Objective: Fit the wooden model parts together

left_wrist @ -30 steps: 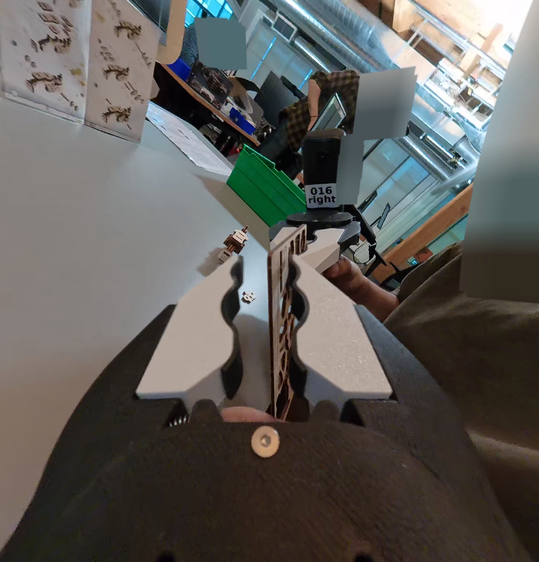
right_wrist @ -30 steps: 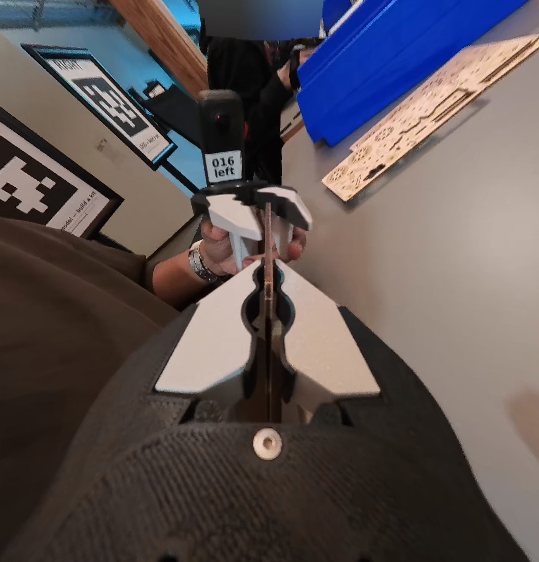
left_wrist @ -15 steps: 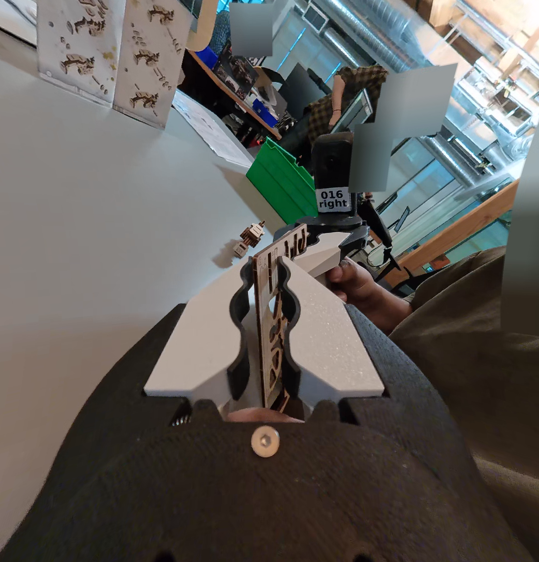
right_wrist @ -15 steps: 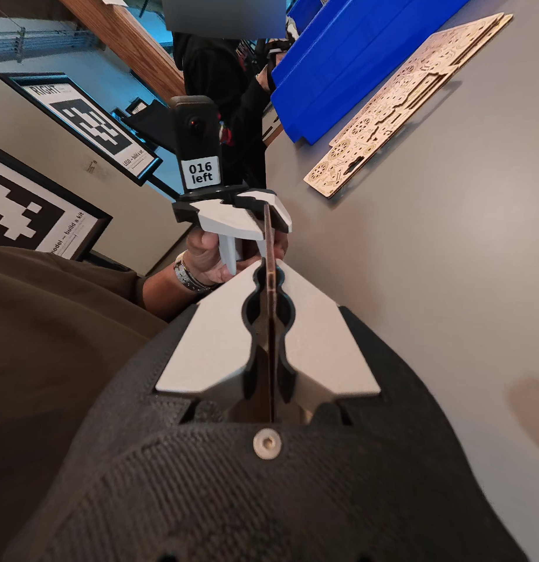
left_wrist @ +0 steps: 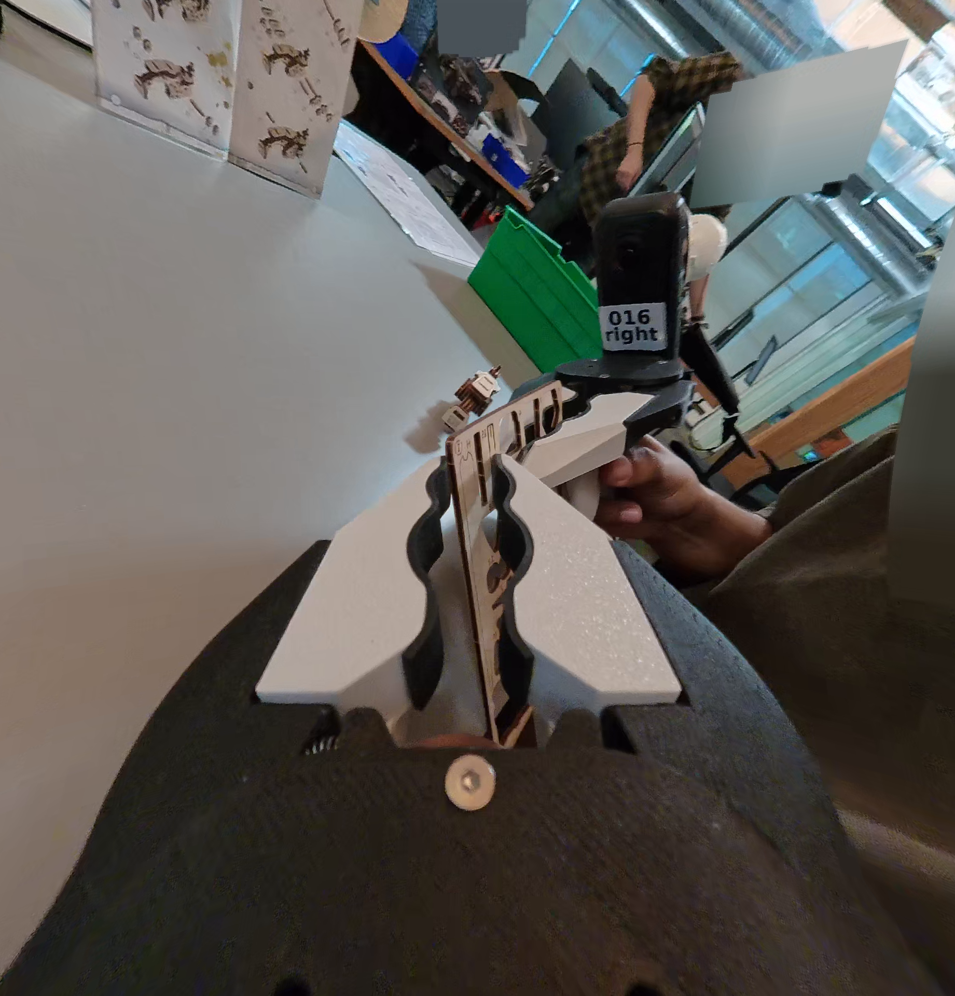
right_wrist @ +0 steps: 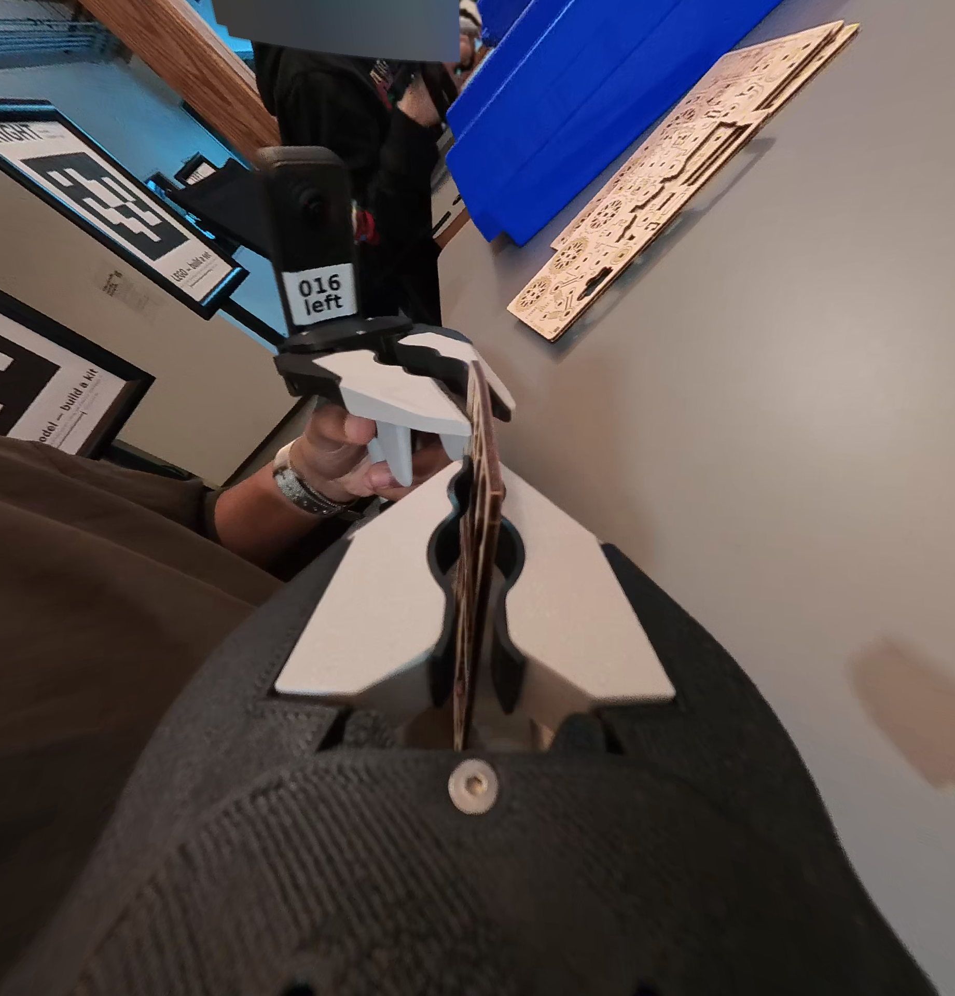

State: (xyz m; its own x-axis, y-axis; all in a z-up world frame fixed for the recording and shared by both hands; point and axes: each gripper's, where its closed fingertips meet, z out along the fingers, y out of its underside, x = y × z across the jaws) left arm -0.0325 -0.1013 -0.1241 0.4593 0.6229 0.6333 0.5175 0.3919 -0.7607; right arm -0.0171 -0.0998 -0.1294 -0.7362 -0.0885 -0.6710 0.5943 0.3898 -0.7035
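Observation:
A thin laser-cut wooden sheet [left_wrist: 478, 566] stands on edge between both grippers, above the grey table [left_wrist: 195, 377]. My left gripper [left_wrist: 467, 469] is shut on one end of it. The right gripper [left_wrist: 550, 426] faces it and grips the other end. In the right wrist view my right gripper [right_wrist: 478, 474] is shut on the sheet [right_wrist: 478, 539], which bows slightly toward the left gripper [right_wrist: 478, 393]. A small wooden sub-assembly [left_wrist: 475, 396] lies on the table beyond the fingers.
A green bin [left_wrist: 534, 302], a paper sheet [left_wrist: 405, 199] and standing instruction pages [left_wrist: 216, 70] sit at the table's far side. A blue bin [right_wrist: 572, 108] and a stack of wooden part sheets [right_wrist: 680, 172] lie on the table [right_wrist: 787, 431]. People stand behind. The grippers are tip to tip, or close to it.
My left gripper's fingers have closed from wide apart onto the sheet. The sheet has tilted and now bows a little. The right gripper has kept its grip.

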